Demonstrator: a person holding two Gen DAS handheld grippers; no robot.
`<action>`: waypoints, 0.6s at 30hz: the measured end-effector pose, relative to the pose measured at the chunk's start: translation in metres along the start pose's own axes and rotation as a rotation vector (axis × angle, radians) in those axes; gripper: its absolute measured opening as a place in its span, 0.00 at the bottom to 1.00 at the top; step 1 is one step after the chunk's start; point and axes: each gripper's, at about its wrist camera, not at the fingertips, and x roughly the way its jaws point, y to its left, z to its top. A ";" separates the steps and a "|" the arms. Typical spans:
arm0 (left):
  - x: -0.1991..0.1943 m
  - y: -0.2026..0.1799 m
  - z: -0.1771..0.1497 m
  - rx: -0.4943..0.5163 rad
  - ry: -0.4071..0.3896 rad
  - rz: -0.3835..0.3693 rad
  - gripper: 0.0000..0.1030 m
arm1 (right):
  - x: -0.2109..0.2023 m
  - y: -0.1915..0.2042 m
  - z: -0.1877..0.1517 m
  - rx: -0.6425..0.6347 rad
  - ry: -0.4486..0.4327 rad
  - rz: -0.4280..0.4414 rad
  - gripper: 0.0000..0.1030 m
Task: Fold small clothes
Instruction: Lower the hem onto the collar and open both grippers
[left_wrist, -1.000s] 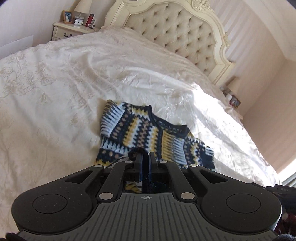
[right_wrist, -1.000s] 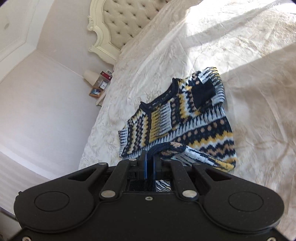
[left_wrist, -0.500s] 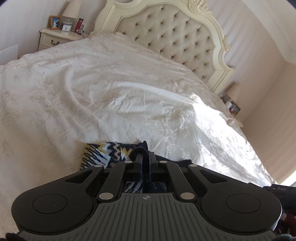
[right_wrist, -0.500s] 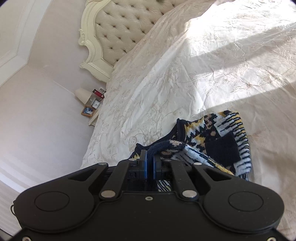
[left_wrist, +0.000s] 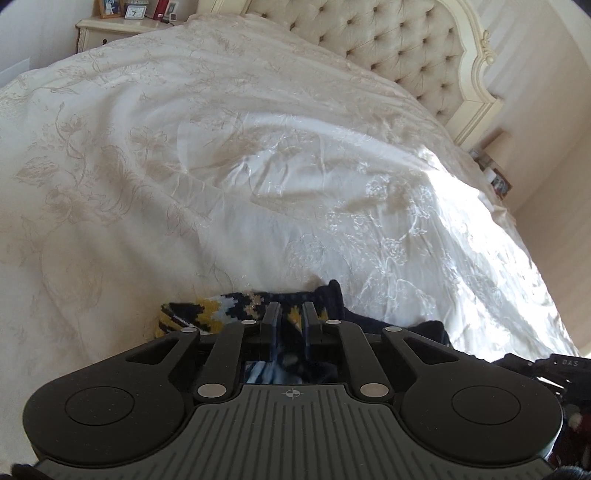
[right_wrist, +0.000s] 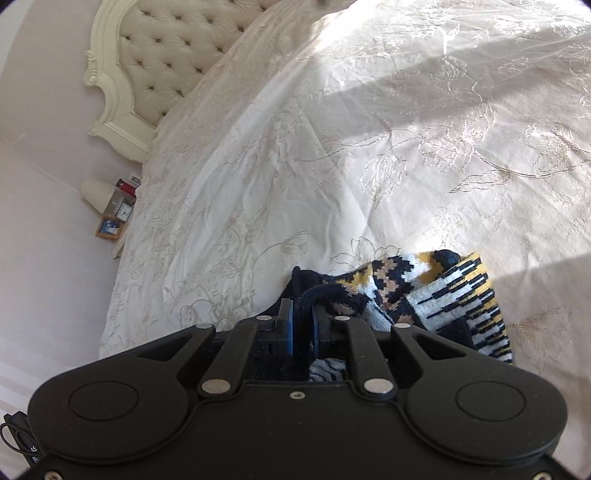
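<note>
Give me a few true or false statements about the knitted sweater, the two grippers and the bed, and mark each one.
1. The navy, yellow and white patterned knitted sweater lies on the cream embroidered bedspread. True.
2. The left hand-held gripper is far from the sweater. False: knit sits between its fingers.
3. The right hand-held gripper has dark knit between its blue pads. True.
4. The sweater lies spread flat. False: it is bunched and folded over.
5. The tufted cream headboard is dark wood. False: pale upholstery.
</note>
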 end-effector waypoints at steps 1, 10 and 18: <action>0.001 0.001 0.003 -0.003 -0.018 0.008 0.26 | 0.002 -0.003 0.002 0.016 -0.008 -0.002 0.33; -0.001 -0.008 0.002 0.070 0.004 0.030 0.30 | -0.016 0.004 -0.009 -0.058 -0.024 -0.043 0.58; -0.018 -0.031 -0.048 0.193 0.115 0.005 0.38 | -0.046 0.015 -0.051 -0.050 -0.037 -0.061 0.78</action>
